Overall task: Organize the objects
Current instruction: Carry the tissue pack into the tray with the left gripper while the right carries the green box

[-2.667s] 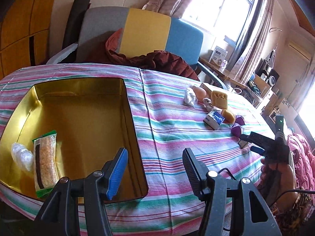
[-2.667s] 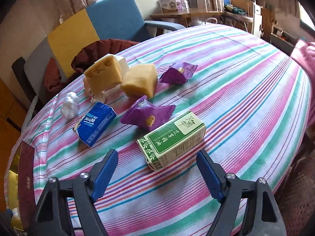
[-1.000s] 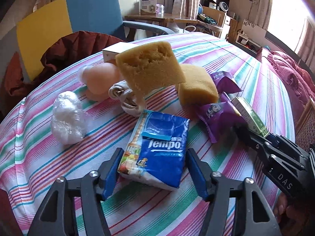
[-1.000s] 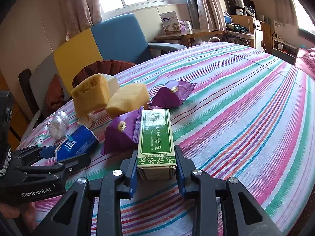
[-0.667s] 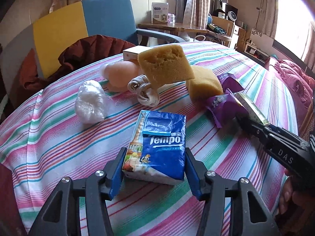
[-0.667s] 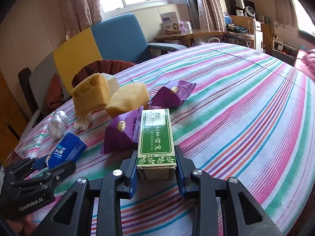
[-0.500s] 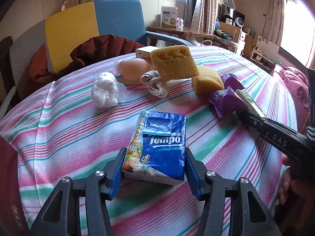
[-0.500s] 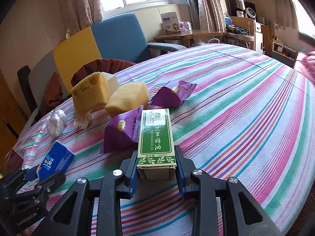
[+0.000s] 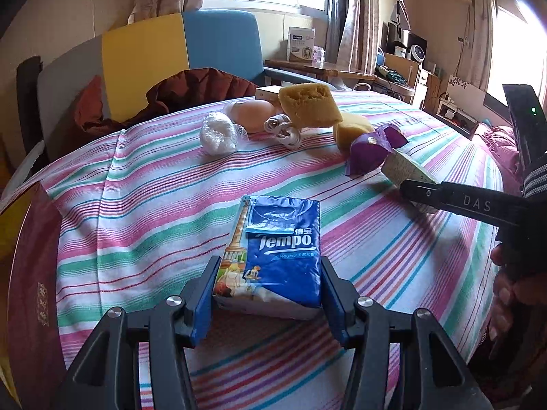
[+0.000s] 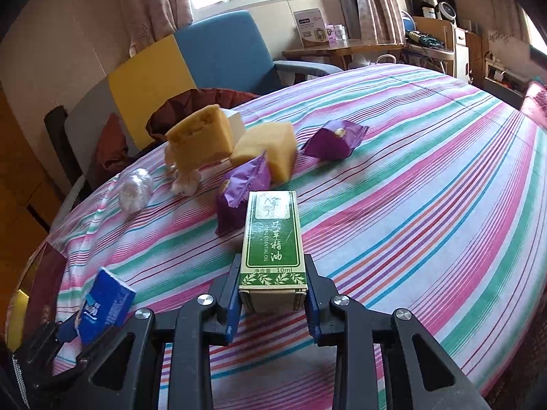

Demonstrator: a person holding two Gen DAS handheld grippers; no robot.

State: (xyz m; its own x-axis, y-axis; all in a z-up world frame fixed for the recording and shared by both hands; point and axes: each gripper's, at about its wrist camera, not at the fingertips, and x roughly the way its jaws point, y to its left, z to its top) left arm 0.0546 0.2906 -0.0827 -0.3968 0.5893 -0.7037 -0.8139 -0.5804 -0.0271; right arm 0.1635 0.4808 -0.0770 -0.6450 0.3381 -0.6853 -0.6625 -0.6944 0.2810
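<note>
Low in the middle of the left wrist view, the left gripper (image 9: pixel 268 302) clamps a blue Tempo tissue pack (image 9: pixel 278 256) by its two long sides, jaws partway apart and both blue pads pressed against the wrapper. Bottom centre of the right wrist view, the right gripper (image 10: pixel 271 302) is closed tight on a small green essential-oil box (image 10: pixel 271 242), which sticks out forward between the pads.

Both packs sit over a round table under a striped tablecloth (image 10: pixel 427 188). Just beyond the green box lies a purple snack packet (image 10: pixel 241 191), close to its far end. A second purple packet (image 10: pixel 333 140) lies farther up and to the right. Two yellow sponges (image 10: pixel 201 140) stand behind them, one propped against a white box (image 10: pixel 236 119). Left of these are a coiled white cable (image 9: pixel 283 131) and a crumpled clear plastic ball (image 9: pixel 218 133). At the left edge of both views shows the dark red rim of a gold-lined tin (image 9: pixel 30 273). A blue, yellow and grey chair (image 9: pixel 164 58) stands behind the table.
</note>
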